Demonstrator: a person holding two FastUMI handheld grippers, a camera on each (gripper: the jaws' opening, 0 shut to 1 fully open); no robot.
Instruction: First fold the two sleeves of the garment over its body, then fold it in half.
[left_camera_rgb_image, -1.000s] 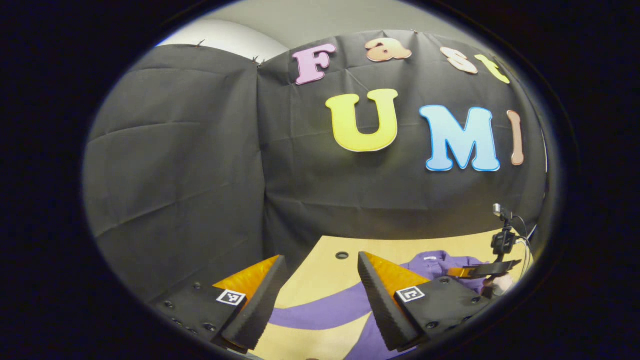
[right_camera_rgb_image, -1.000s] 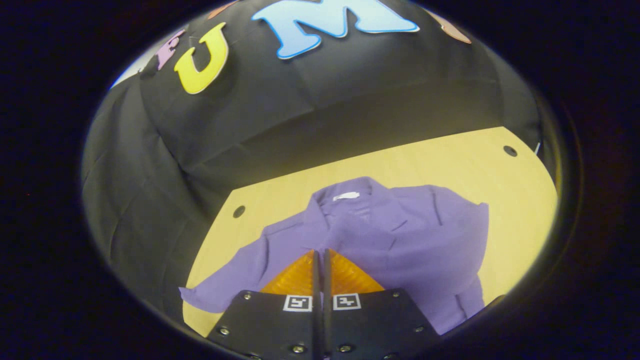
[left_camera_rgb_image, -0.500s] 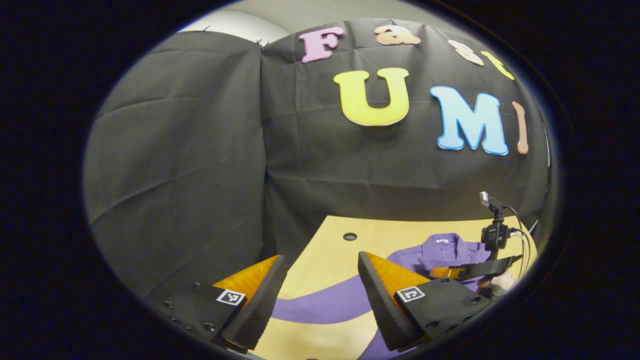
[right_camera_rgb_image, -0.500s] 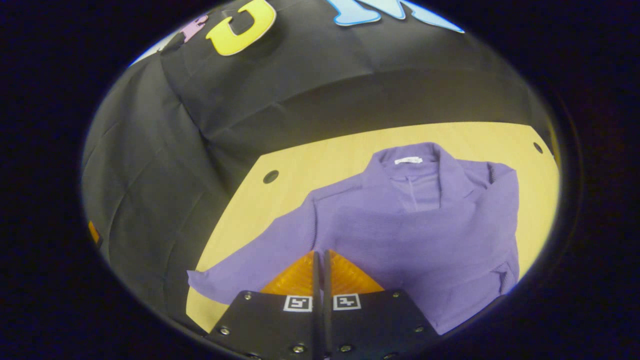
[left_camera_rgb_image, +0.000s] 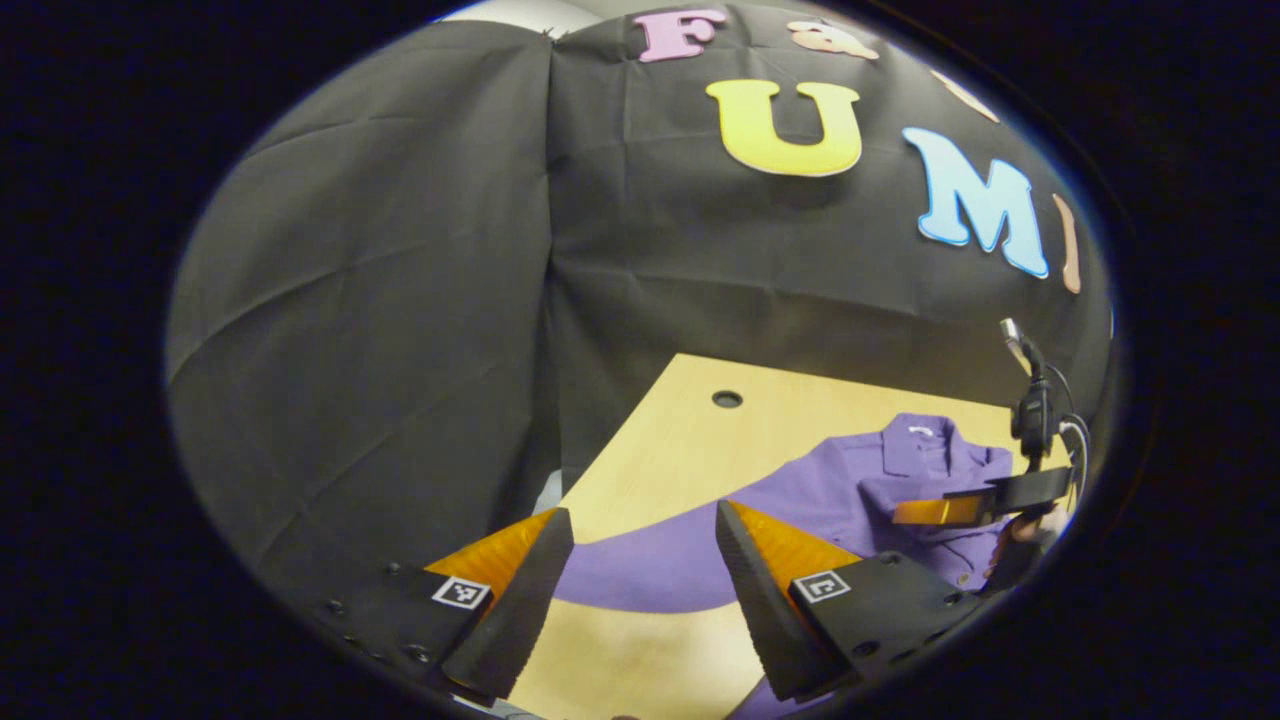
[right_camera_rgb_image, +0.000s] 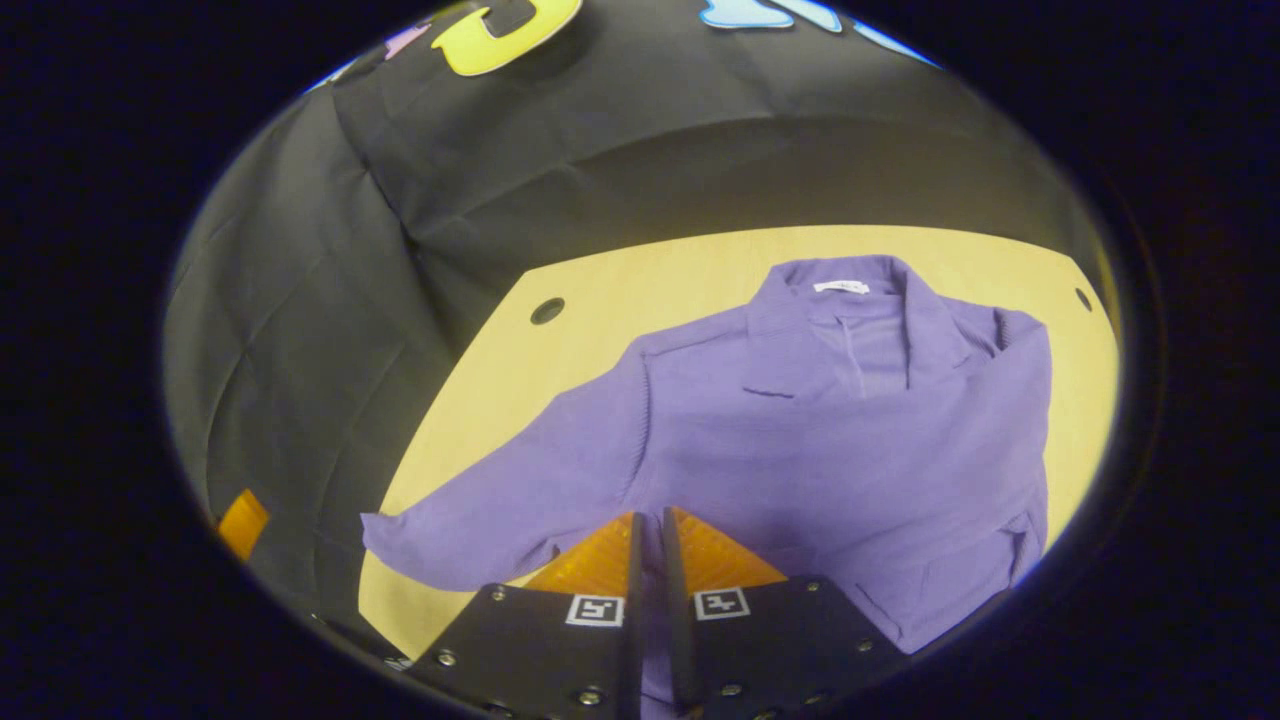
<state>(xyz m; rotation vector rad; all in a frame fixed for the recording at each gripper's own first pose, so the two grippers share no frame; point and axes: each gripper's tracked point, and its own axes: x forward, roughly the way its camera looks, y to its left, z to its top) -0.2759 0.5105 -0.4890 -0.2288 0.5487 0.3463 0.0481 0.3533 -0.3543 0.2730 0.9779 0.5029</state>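
Observation:
A purple collared garment (right_camera_rgb_image: 830, 430) lies flat on the wooden table (right_camera_rgb_image: 600, 290), collar at the far end. Its right sleeve (right_camera_rgb_image: 1015, 420) lies folded over the body. The left sleeve (right_camera_rgb_image: 480, 520) stretches out toward the table's near left edge. My left gripper (left_camera_rgb_image: 642, 520) is open just above that sleeve (left_camera_rgb_image: 650, 575), which runs across between the two fingers without touching them. My right gripper (right_camera_rgb_image: 648, 515) hovers over the lower body with its fingers almost together and only a thin slit between them. It also appears beyond the left gripper as the right gripper (left_camera_rgb_image: 935, 510), above the shirt.
Round holes sit near the table's far corners, one hole (right_camera_rgb_image: 547, 310) on the left and another hole (right_camera_rgb_image: 1083, 298) on the right. The black booth cloth hangs close behind and to the left of the table. A hand (left_camera_rgb_image: 1025, 528) holds the right gripper.
The left gripper has tipped down and come nearer to the outstretched sleeve. The right gripper has drifted over the garment's lower body, and its slit has widened a little.

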